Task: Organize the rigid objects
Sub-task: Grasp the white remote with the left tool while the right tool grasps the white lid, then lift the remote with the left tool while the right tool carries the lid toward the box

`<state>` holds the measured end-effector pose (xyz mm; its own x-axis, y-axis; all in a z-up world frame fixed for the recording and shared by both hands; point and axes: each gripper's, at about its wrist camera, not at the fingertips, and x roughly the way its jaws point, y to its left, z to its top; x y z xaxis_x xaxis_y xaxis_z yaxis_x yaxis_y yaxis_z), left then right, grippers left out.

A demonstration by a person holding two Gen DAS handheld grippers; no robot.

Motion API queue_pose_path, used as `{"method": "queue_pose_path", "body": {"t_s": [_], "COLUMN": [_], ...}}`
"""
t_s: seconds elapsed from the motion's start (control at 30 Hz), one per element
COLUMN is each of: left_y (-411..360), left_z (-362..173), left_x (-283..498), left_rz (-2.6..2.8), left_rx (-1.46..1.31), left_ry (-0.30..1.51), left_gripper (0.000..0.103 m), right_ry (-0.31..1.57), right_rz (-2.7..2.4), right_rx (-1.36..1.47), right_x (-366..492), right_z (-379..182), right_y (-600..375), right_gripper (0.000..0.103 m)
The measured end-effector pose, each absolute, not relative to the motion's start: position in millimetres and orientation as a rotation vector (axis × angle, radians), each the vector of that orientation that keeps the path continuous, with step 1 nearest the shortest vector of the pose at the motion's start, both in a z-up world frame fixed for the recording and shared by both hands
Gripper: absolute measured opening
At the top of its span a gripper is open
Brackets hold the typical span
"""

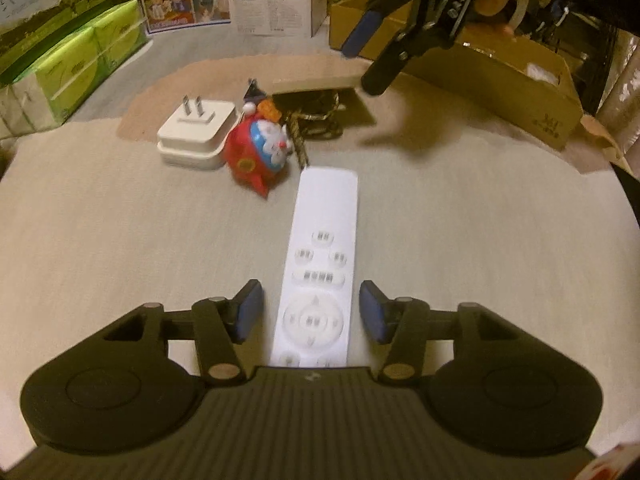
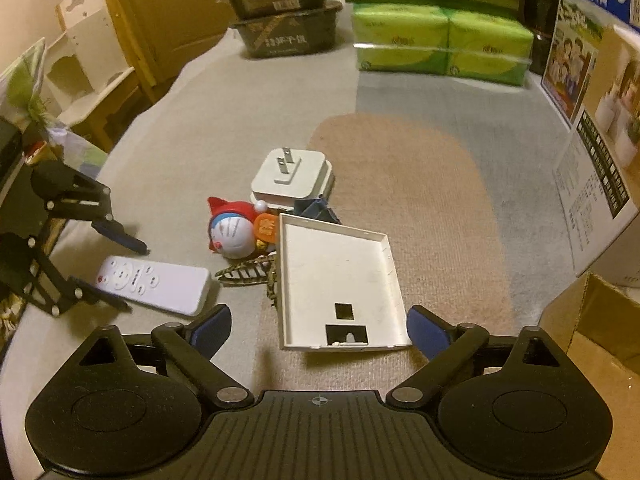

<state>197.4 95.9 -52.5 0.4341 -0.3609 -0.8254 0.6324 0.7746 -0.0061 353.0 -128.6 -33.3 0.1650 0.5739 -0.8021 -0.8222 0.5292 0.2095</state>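
Observation:
A white remote control [image 1: 320,264] lies on the grey cloth, its lower end between the open fingers of my left gripper [image 1: 312,312]; the pads stand apart from its sides. It also shows in the right wrist view [image 2: 154,285], with the left gripper [image 2: 120,268] around it. Beyond lie a white plug adapter [image 1: 194,130], a red and blue Doraemon toy [image 1: 258,148] and a dark hair clip [image 1: 316,120]. My right gripper [image 2: 318,330] is open above a white plastic tray [image 2: 340,276], and appears raised in the left wrist view [image 1: 366,58].
An open cardboard box [image 1: 500,76] stands at the right. Green tissue packs [image 2: 444,44], printed cartons [image 2: 592,128] and dark stacked tubs [image 2: 286,28] line the far side. A tan patch [image 2: 432,192] marks the cloth. The table edge [image 2: 132,128] runs along the left.

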Motion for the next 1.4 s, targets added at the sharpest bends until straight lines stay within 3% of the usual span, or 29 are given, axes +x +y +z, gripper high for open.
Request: {"method": "queue_pose_path", "body": {"t_s": [0.53, 0.63, 1.03, 1.2, 1.4], "left_y": [89, 87, 72, 61, 42], "left_z": [-59, -60, -61, -58, -58], "left_x": [209, 208, 200, 186, 158], "left_rz": [-0.666, -0.660, -0.537, -0.428, -0.314], "left_rx": [0.286, 0.282, 0.257, 0.248, 0.221], "left_ry": [0.890, 0.889, 0.883, 0.872, 0.854], "left_gripper": [0.050, 0.050, 0.049, 0.035, 0.035], "right_ry": [1.218, 1.241, 1.076, 1.007, 0.896], "right_rz": [1.019, 1.020, 0.723, 0.567, 0.474], "right_rx": [-0.183, -0.174, -0.201, -0.191, -0.103], "right_x": [414, 413, 310, 248, 196], "right_z": [-66, -62, -36, -48, -63], "right_y": [-107, -109, -147, -160, -166], "right_gripper": [0.095, 0.087, 0.086, 0.086, 0.086]}}
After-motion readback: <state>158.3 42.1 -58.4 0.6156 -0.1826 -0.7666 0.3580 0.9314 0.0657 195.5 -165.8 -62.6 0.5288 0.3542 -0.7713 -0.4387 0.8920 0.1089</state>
